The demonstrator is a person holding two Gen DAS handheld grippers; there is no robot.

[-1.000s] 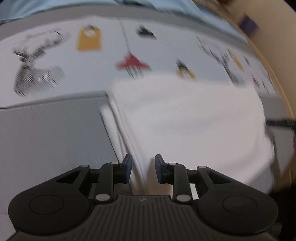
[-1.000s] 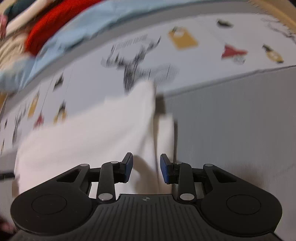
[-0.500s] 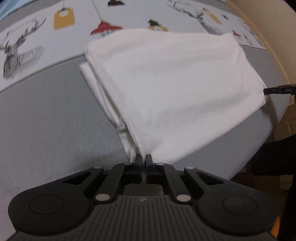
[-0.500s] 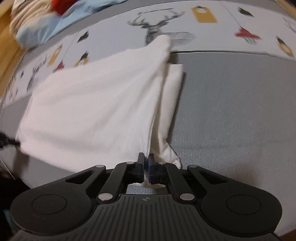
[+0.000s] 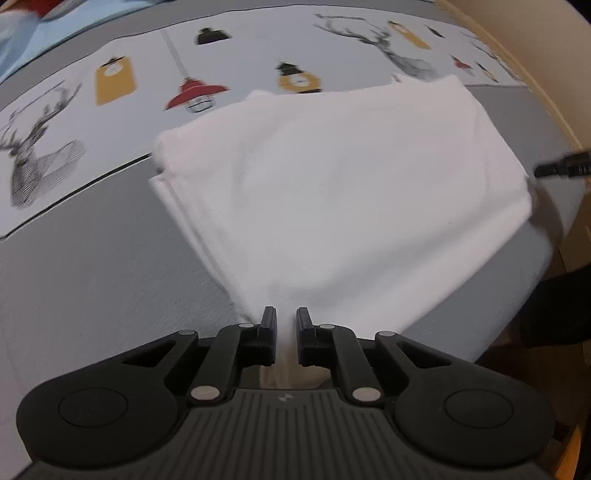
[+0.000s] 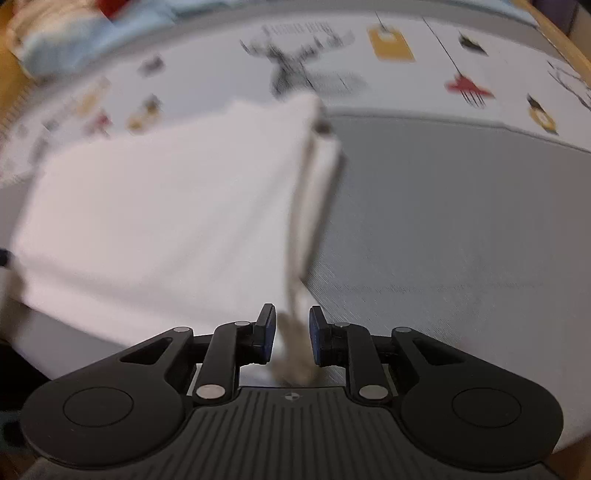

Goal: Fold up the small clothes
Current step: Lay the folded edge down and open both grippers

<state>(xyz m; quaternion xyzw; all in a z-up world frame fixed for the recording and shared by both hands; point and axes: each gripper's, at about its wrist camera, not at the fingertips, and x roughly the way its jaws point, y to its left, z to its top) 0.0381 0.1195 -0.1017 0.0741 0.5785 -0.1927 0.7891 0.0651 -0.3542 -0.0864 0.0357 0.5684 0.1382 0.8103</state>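
A white folded garment (image 5: 332, 192) lies on the grey sheet (image 5: 92, 258), partly over its printed band. In the left wrist view its near corner narrows into the gap of my left gripper (image 5: 286, 321). Those jaws are opening, and the pads stand slightly apart with the cloth loose between them. The right wrist view, blurred, shows the same garment (image 6: 166, 214) with its layered side edge running down into my right gripper (image 6: 292, 321). That gripper's jaws are opening too, with a thin strip of cloth hanging in the gap and space on both sides.
The sheet's pale band (image 5: 122, 81) is printed with deer, lamps and tags. Light blue bedding and piled clothes (image 6: 74, 33) lie at the far left. The bed's edge (image 5: 554, 258) drops off at the right, by a wooden frame (image 5: 546, 85). The other gripper's black tip (image 5: 561, 170) shows there.
Both grippers closed on the garment's near corners half a second ago, and both pairs of jaws have since parted a little. The garment now lies spread further across the sheet.
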